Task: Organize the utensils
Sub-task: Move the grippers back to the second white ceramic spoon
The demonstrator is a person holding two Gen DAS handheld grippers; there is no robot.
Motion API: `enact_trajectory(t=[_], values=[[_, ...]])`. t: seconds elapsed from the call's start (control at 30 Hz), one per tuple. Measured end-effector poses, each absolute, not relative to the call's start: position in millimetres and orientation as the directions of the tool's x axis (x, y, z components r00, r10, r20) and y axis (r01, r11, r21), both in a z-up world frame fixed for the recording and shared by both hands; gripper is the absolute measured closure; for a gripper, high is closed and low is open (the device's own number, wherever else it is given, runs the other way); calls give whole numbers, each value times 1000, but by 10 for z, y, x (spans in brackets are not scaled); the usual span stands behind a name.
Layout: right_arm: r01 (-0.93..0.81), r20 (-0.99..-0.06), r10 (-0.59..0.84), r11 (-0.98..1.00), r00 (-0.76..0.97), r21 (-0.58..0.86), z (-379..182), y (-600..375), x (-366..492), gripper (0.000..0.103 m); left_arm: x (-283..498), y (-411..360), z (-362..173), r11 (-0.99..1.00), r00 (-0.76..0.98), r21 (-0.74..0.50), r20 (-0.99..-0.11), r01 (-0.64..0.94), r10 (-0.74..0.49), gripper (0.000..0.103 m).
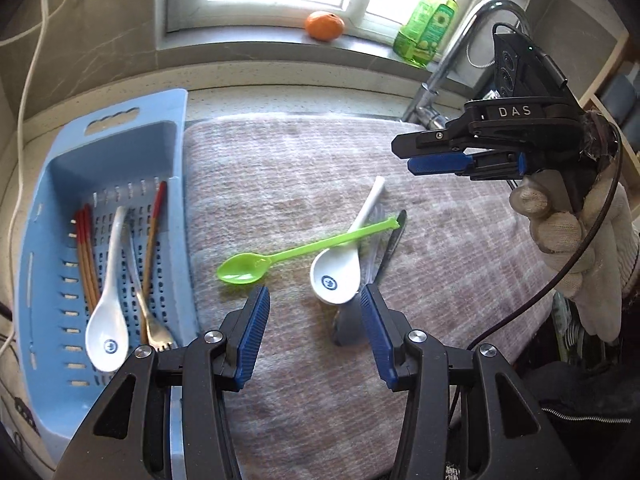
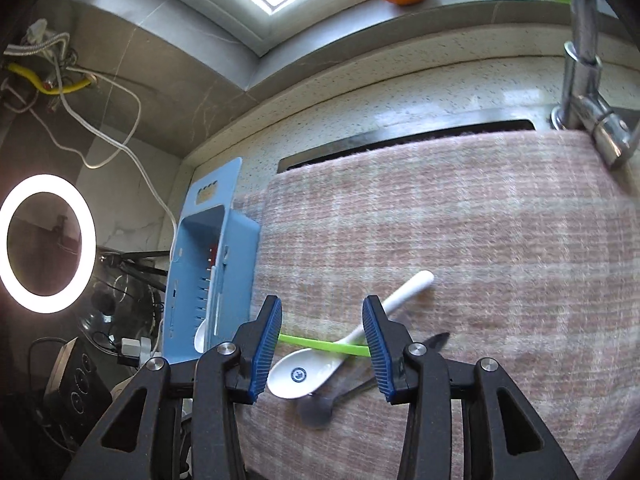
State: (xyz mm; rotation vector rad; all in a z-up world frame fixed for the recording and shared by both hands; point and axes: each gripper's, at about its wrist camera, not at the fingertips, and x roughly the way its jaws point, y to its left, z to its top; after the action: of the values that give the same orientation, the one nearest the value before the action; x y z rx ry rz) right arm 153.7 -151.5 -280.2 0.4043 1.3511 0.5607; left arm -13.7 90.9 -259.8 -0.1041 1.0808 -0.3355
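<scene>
A pinkish woven cloth (image 1: pixel 320 184) covers the counter beside a blue slotted tray (image 1: pixel 52 216). In the tray lie a white ceramic spoon (image 1: pixel 107 320), a metal fork (image 1: pixel 154 328) and several wooden chopsticks with red tips (image 1: pixel 86 252).

On the cloth 3 utensils are piled together. A second white ceramic spoon (image 1: pixel 340 272) rests with its bowl toward the left-wrist camera and its handle pointing away. A green plastic spoon (image 1: pixel 248 268) lies across that handle, its bowl on the cloth to the left. Under both is a dark grey spoon (image 1: pixel 348 324), blurred in both views, so its exact shape is hard to make out.

The left gripper (image 1: pixel 314 320) hangs above the cloth just in front of this pile, its blue pads apart and nothing between them. The right gripper (image 2: pixel 322 344), held by a hand in a white knit glove (image 1: pixel 576 248), is over the same pile; its jaws stand apart and grip nothing, though the green spoon's handle and the white spoon are seen through the gap below.

On the windowsill sit an orange (image 1: pixel 324 26) and a green bottle (image 1: pixel 426 28). A chrome tap (image 2: pixel 584 80) rises at the cloth's far right edge. A lit ring light (image 2: pixel 46 244) shows at the left of the right-wrist view.
</scene>
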Motion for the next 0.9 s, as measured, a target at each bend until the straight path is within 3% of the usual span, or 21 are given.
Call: enact_trajectory(t=[0.63,0.9], values=[[6,-726,686,727,-45,686,-3398,-1499,1318,64,-49,705,-2784,945,361,-245,-879,217,-311,57],[-17,-719,692,721,64,692,-3276,-1435,1513,64,-89,768,-2768,946,366,-251,-877,205,-312,57]])
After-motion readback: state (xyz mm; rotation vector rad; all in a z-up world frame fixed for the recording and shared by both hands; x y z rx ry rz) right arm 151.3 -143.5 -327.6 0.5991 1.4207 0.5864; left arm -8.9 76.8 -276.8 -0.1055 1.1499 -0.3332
